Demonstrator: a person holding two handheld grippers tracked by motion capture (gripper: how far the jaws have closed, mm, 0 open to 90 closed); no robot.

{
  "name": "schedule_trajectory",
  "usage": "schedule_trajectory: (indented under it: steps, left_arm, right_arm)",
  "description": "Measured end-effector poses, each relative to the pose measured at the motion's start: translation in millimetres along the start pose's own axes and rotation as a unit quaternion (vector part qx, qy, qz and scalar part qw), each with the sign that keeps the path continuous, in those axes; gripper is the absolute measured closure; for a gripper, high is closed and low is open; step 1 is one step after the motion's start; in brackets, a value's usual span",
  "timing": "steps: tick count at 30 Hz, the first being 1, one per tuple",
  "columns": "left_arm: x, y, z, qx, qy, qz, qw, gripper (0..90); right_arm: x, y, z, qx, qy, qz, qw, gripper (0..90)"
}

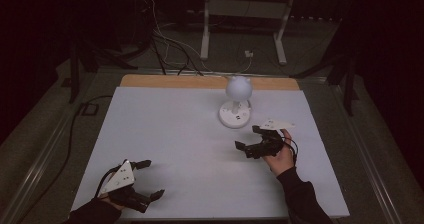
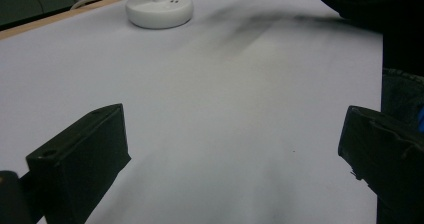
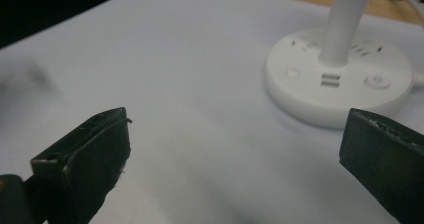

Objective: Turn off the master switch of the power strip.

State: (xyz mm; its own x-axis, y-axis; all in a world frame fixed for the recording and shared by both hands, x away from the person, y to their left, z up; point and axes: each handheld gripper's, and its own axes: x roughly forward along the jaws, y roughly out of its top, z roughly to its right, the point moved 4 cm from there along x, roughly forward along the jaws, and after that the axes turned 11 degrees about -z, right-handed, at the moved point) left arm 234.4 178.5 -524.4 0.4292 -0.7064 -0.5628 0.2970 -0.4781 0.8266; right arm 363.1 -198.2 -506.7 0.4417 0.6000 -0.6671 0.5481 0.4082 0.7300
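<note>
A white desk lamp (image 1: 235, 104) stands upright on the white table (image 1: 175, 134), toward its far edge and right of centre. Its round head sits on a short stem above a round base (image 3: 340, 81); the base carries two buttons, small slots and a pair of ports at the front, with no brand or lettering legible. A white cord (image 2: 100, 0) runs off the base toward the table's wooden far edge. The right gripper (image 1: 248, 138) is held just beside the lamp, on its near side, jaws spread wide and empty, pointed past the base. The left gripper (image 1: 150, 179) is well apart from the lamp, at the table's near left corner, jaws likewise spread and holding nothing, resting low over the surface. Beyond the lamp, cables (image 1: 165, 39) lie on the floor.
</note>
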Motion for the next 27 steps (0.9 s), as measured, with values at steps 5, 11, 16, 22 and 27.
schedule_trajectory:
  steps: [5,11,16,22,27]
  left_arm:
    - [-0.2,0.0,0.0,-0.001,0.0,0.0,1.0,0.3]
    - [0.1,0.1,0.4,0.002,-0.001,-0.001,1.0,0.3]
    - [0.4,-0.1,0.1,0.002,-0.001,-0.002,1.0,0.3]
    - [0.7,-0.1,0.1,0.002,-0.002,-0.002,1.0,0.3]
    - [0.9,-0.1,0.3,0.001,-0.002,-0.002,1.0,0.3]
  right_arm:
    - [-4.3,-12.1,-10.3,-0.01,0.011,-0.01,0.9998,0.0]
    - [-13.2,-27.3,-18.5,-0.024,0.015,-0.023,0.9993,0.0]
    - [-21.1,-40.8,-20.7,-0.032,0.017,-0.03,0.9989,0.0]
    - [-28.5,-57.4,-20.9,-0.041,0.022,-0.041,0.9981,0.0]
    - [-36.2,-69.4,-20.0,-0.049,0.012,-0.045,0.9977,0.0]
